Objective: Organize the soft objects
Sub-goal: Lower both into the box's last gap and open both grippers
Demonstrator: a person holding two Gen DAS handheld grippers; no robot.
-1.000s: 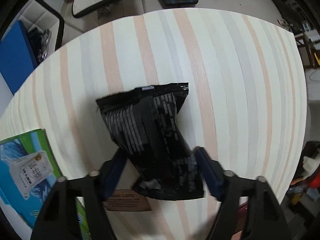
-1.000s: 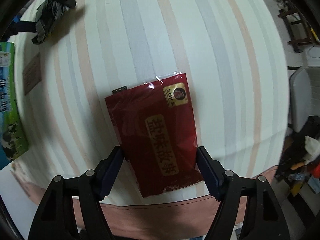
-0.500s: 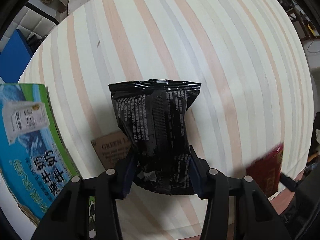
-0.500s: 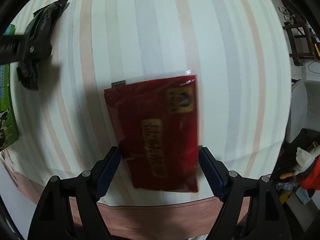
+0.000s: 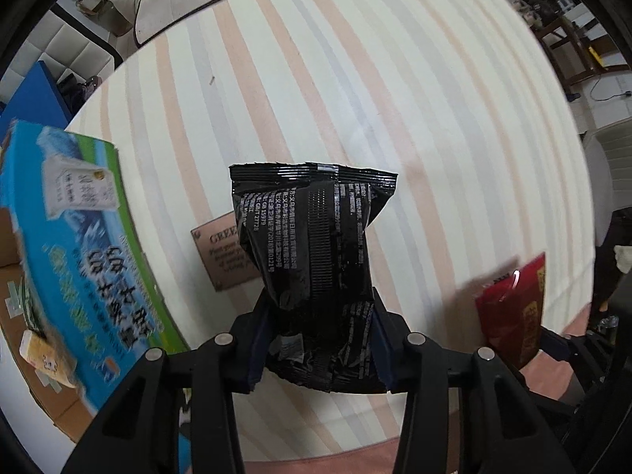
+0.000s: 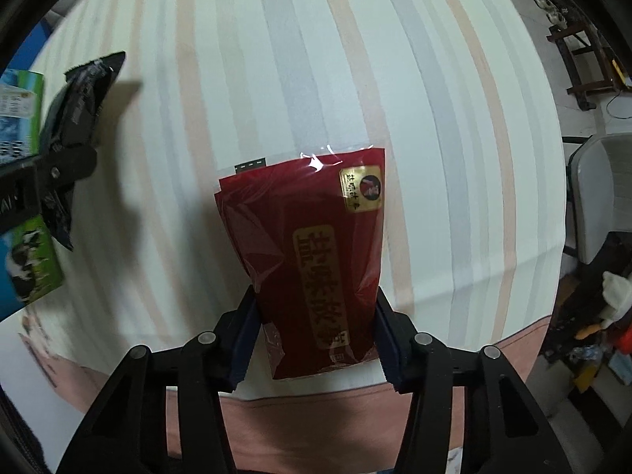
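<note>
**A:** What step were they on?

**B:** Both packets were lifted off the striped table (image 5: 395, 79). I judged it the carrying step: each soft packet picked up and on its way to the open box (image 5: 59, 260) at the left edge of the table. That box had a blue and green printed flap and showed something small and yellow inside.

**A:** Where was each packet?

**B:** The black bag (image 5: 312, 252) hung in the left claw (image 5: 320, 339), above a small brown card (image 5: 225, 252) lying on the table, just beside the box. The red pouch (image 6: 312, 252) hung in the right claw (image 6: 316, 335), near the table's front edge, well apart from the box.

**A:** And the claws themselves?

**B:** Each was narrowed and closing. The left one's pads pinched the black bag's lower end from both sides, crumpling the foil there. The right one's pads pressed the red pouch's lower sides, creasing the film.

**A:** What did the next move call for?

**B:** As I read it, moving the black bag over the box opening before letting go, then bringing the red pouch across. Both are limp, so they could swing or slip from a loose pinch.
</note>
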